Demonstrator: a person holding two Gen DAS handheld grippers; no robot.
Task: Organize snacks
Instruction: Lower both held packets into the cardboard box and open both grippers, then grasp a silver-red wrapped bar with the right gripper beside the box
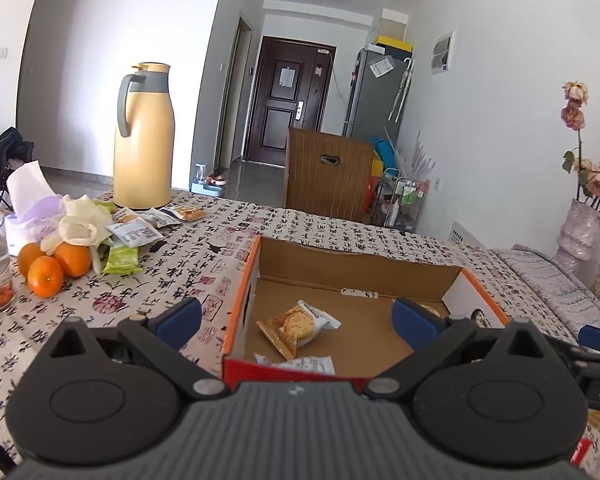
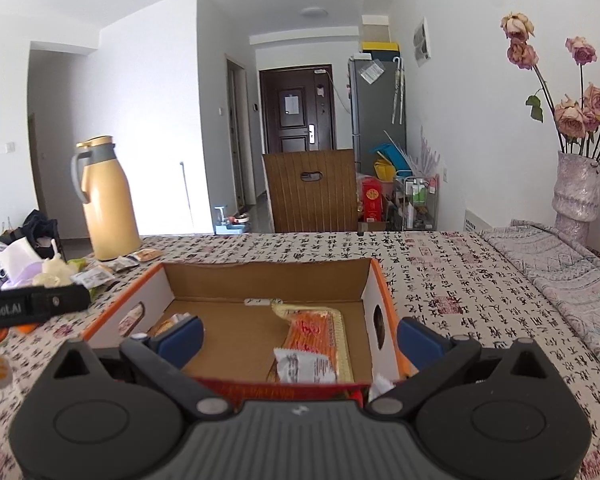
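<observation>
Both your claws, left claw (image 1: 296, 320) and right claw (image 2: 300, 338), stand released and empty over the box (image 1: 242, 280); the remaining snack packets (image 1: 134, 232) lie on the worktop (image 1: 204, 256) beyond-left, probably nearer your left claw.

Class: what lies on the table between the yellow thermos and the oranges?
Loose snack packets and cream flowers lie between thermos and oranges, shown in the left wrist view.
</observation>
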